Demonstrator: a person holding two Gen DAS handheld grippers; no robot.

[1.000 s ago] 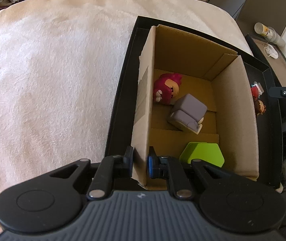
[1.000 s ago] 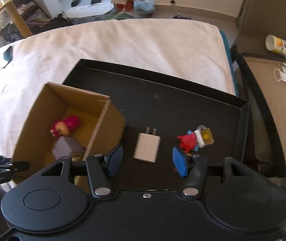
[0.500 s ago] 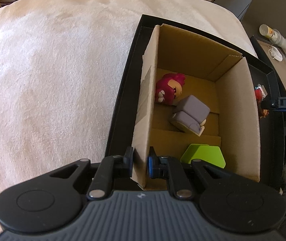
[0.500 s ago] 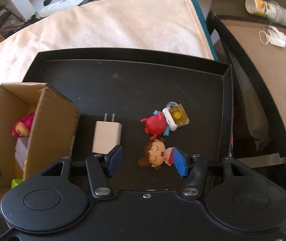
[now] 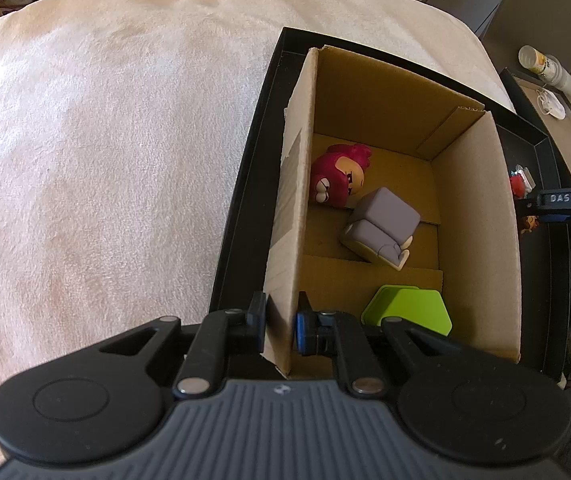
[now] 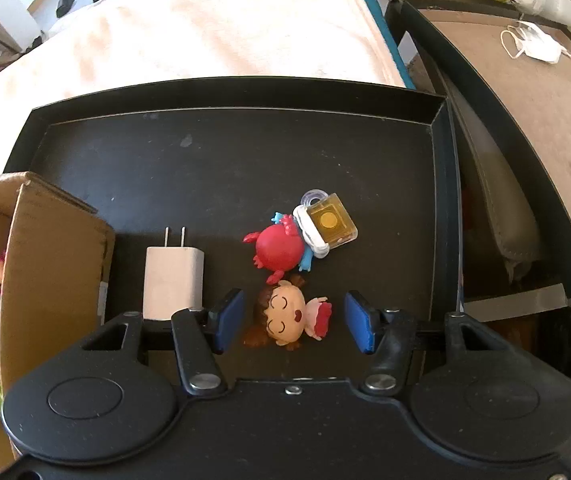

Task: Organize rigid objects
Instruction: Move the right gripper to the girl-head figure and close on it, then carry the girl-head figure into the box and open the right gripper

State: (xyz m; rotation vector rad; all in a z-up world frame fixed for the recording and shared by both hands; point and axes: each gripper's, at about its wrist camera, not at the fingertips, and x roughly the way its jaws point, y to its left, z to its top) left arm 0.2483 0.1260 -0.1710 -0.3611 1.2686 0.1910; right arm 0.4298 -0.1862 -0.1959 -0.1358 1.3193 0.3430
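Two figures in the black tray [image 6: 225, 152] are mostly hidden in the left wrist view, only slivers being seen past the cardboard box [image 5: 481, 240] wall at 3 o'clock. Since a second ago the right gripper [image 6: 293, 322] has been lowered and shifted off the white charger [image 6: 173, 278]; a brown-haired doll figure [image 6: 285, 318], lying face up, is now framed between its half-open pads, untouched. The red crab figure [image 6: 279, 250] is seen at 12 o'clock of the doll. The box's near wall is kept pinched by the left gripper [image 5: 281, 326].
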